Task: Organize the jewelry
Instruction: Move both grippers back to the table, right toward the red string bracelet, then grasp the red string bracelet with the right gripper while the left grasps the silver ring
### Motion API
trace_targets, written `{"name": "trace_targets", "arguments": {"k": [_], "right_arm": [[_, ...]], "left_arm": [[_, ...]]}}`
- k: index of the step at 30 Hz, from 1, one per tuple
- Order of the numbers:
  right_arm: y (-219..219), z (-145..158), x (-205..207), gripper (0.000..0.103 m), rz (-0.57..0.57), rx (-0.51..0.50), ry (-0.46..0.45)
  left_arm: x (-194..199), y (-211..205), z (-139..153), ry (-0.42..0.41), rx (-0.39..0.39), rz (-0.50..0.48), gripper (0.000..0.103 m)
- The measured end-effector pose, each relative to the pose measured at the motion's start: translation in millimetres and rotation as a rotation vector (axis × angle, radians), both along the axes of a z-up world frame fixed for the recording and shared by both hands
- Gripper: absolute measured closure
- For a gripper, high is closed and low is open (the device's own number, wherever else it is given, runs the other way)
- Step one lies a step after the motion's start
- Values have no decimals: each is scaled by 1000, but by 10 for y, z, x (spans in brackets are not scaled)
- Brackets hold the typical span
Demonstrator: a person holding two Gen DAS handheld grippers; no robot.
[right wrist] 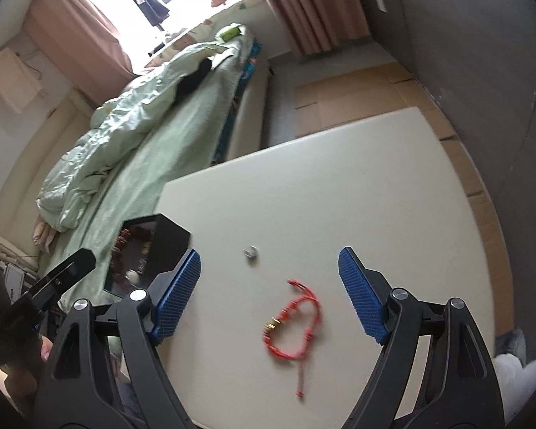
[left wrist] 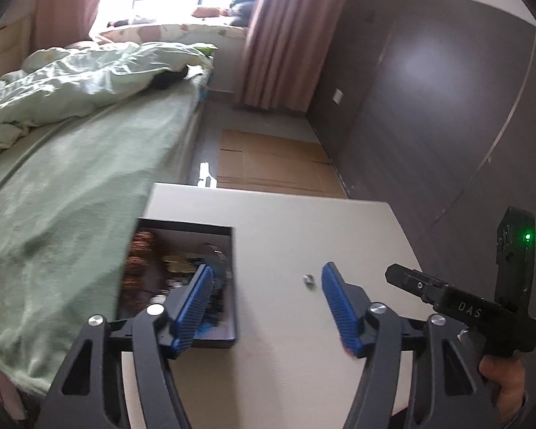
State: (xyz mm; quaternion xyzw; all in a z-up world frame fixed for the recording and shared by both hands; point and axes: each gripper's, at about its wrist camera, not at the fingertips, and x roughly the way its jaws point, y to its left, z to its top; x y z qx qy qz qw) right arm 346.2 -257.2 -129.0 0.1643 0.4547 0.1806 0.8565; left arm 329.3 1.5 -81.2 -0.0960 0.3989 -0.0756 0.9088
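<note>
A black jewelry box [left wrist: 182, 286] filled with beads and trinkets sits at the left edge of a cream table [left wrist: 286, 221]. My left gripper [left wrist: 268, 279] hangs open above the table, its left finger over the box, and a small silver ring [left wrist: 308, 279] lies between its blue pads. In the right wrist view the same box [right wrist: 150, 250] and ring [right wrist: 250, 251] show. A red cord bracelet [right wrist: 293, 321] with a gold clasp lies on the table [right wrist: 321, 178] between the blue pads of my open right gripper [right wrist: 271, 261], untouched.
A bed with a green sheet [left wrist: 71, 196] runs along the table's left side. Flattened cardboard [left wrist: 268, 157] covers the floor beyond the table, and a dark wall [left wrist: 428, 107] stands on the right. The other gripper's body [left wrist: 482, 307] and a hand [left wrist: 504, 379] sit at the right.
</note>
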Motion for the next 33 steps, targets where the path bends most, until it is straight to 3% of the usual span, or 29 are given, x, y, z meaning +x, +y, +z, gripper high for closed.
{"name": "trace_targets", "arguments": {"k": [3,10,12,19,21,26,28,29,33], "right_arm": [[-68,-55,-15,42,1,-20,23],[-123,-215,-21,58,24,-79,75],[-121,-299,-24,66,37,-100,104],[18,-488,-77,72,103,-185,142],[104,-526,-78,78,118,-228,139],[271,-584,-48,80,128,-309,102],[317,-596,-26,97,127,-345,77],[330,-606,-13,100,131,-352,73],[329,-608,30,100,130,-334,62]], "left_arm": [[66,-149,-71,7,10,-36,51],[225,-389,-292,44,6,-91,65],[257,-440,-362,48,-3,-100,65],[270,-545,-560,63,-28,-123,65],[275,-546,-592,70,-38,-127,68],[292,-555,-676,85,-47,-142,70],[292,-560,-698,86,-51,-142,70],[302,-554,-715,87,-52,-143,70],[337,-545,-787,97,-53,-148,70]]}}
